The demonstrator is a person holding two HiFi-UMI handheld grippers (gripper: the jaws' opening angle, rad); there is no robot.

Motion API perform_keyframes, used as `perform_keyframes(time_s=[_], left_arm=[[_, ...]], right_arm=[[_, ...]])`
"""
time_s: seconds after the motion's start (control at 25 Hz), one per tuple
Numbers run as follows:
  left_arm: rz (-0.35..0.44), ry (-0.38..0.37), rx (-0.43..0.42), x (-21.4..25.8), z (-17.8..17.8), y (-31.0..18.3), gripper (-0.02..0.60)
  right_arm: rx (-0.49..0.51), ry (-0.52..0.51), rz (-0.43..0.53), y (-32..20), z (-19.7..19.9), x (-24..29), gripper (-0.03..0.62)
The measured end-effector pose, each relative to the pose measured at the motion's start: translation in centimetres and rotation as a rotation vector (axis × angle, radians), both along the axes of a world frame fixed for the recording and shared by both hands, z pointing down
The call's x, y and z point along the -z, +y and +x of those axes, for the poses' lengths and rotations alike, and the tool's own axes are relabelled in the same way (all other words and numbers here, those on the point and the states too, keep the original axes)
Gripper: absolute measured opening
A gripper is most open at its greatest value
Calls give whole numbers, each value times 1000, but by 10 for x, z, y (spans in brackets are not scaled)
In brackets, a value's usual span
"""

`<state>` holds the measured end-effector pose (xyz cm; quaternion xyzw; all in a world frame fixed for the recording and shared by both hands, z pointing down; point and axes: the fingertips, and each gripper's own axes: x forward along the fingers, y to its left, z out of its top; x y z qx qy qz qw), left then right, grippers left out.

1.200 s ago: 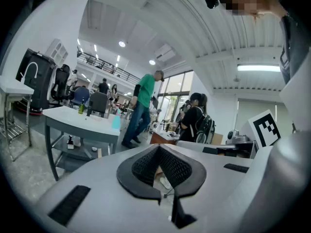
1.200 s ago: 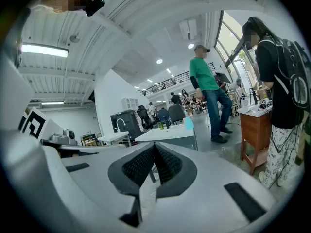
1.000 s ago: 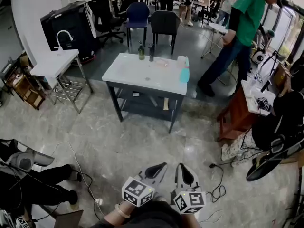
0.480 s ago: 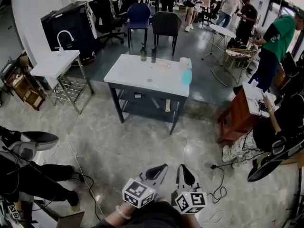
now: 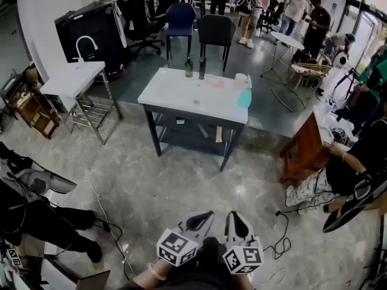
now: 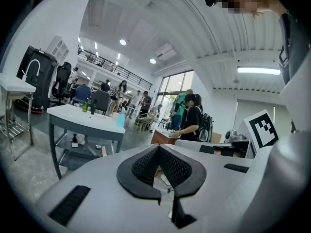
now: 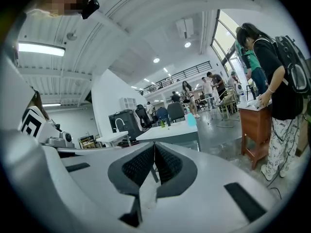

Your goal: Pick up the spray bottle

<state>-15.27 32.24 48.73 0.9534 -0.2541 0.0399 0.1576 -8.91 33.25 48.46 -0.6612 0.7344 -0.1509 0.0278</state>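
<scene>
Down at the near edge, my left gripper [image 5: 207, 212] and right gripper [image 5: 232, 215] sit side by side, white shells aimed at the far table. Each pair of ribbed black fingers [image 6: 145, 165] is pressed together on nothing. Beneath them runs a glossy floor [image 5: 181, 180] of pale marbled stone, with a black cable [image 5: 281, 237] looped at the right. Farther off stands the table [image 5: 175, 92], a flat white top on a dark grey frame with a lower shelf. The spray bottle [image 5: 244, 95] stands upright at its right edge, well apart from me. Its long axis is vertical, with a pale teal body under a white head. Which way the nozzle faces is too small to tell. A green bottle [image 5: 188, 67] and a dark bottle [image 5: 202, 69] stand at the far edge, with two chairs [image 5: 216, 30] beyond.
</scene>
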Motion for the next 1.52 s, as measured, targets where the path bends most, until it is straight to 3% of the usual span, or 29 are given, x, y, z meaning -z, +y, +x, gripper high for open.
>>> perform_keyframes(time_s=[0.6,1.52], left_arm=[[-12,6,36,-2,6,-68,6],[-1,-40,26,-4,115,-256,6]], right_arm=[[6,14,6,-73,16,3,8],[-11,-16,-7,-253,130,0,8]])
